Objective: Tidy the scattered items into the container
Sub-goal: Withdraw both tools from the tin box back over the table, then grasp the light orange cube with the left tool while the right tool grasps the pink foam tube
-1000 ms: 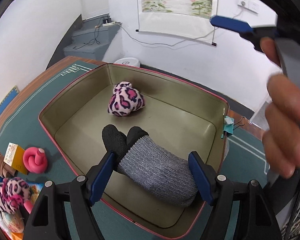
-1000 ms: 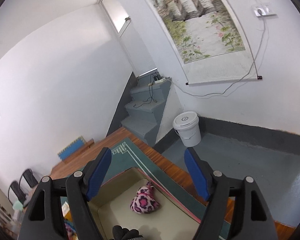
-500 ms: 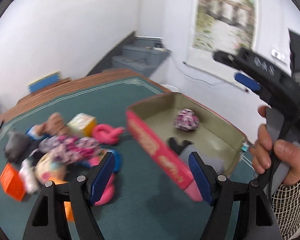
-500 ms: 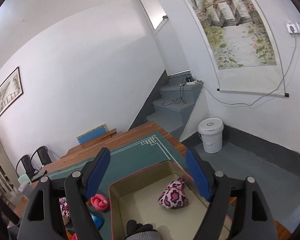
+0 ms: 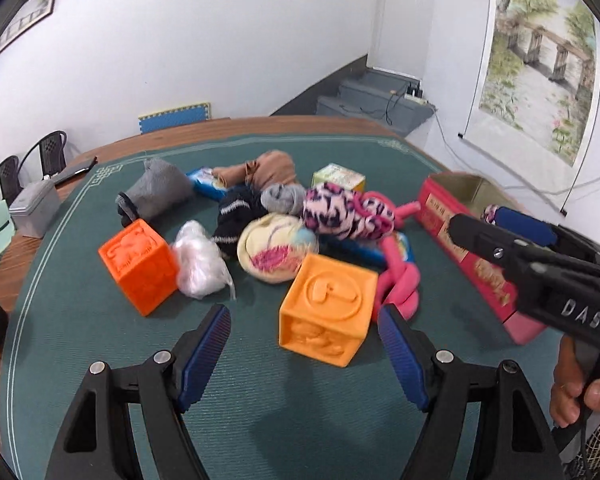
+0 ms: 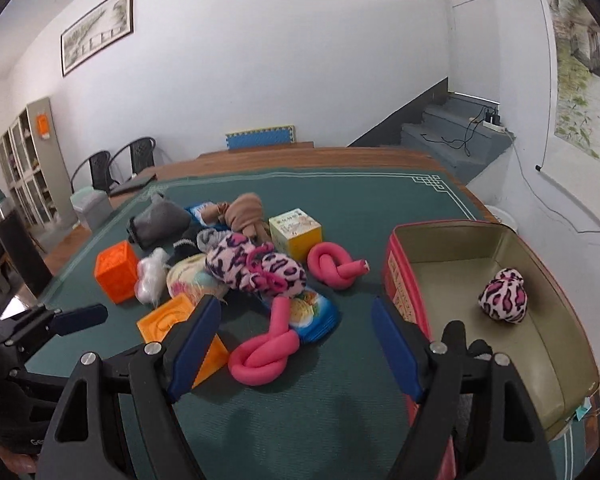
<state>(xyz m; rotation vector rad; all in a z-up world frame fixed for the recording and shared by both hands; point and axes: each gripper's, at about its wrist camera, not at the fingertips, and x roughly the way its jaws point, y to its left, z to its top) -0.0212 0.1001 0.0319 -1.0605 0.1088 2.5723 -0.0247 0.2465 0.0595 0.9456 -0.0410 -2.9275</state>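
Sorting is between pickups: both the left gripper [image 5: 306,354] and the right gripper [image 6: 296,342] are held with jaws apart and nothing between them. The scattered pile [image 5: 276,216] lies mid-mat, while the tin [image 6: 496,268] stands toward the mat's right edge, with a leopard pouch [image 6: 502,295] already inside. An orange block [image 5: 326,304], nearest the left gripper, is judged the likely next pickup; a wide, square grasp would be needed.
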